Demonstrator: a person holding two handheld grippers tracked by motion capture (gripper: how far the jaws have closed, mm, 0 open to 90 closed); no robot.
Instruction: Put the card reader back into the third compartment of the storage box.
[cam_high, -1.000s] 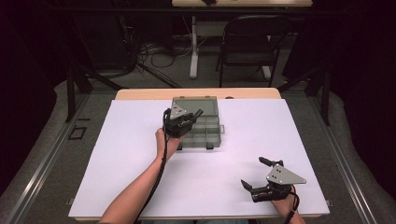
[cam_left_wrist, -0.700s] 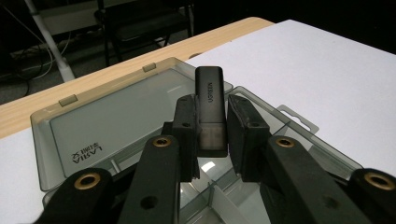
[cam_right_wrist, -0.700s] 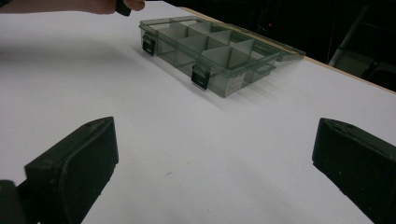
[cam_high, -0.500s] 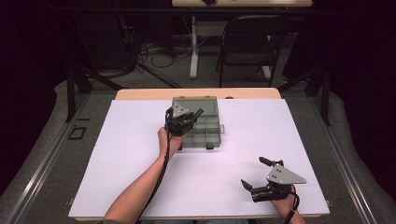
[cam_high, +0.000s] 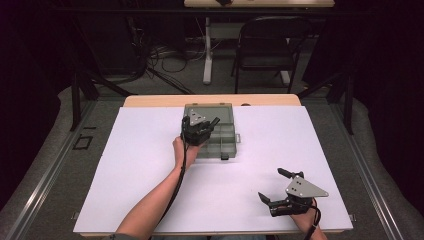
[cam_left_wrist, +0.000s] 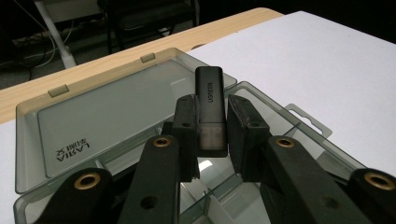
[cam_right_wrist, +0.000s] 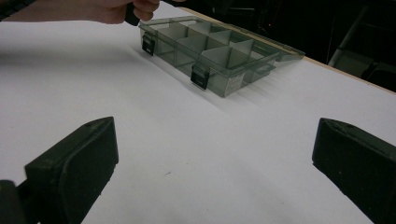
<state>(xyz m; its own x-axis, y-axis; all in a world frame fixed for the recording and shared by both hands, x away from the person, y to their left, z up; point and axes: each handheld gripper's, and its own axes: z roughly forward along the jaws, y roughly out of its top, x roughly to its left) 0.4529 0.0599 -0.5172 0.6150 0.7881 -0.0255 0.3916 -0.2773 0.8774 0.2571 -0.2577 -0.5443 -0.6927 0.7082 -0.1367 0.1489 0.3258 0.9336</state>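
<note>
Grip first: the left tool is clamped on a small black stick, which stands upright between its pads over the open box. That smoky plastic box sits at the far middle of the white counter, its lid folded back flat and its dividers showing below the stick. Right tool rests near the counter's near edge, well apart from the box, jaws wide with nothing between them.
</note>
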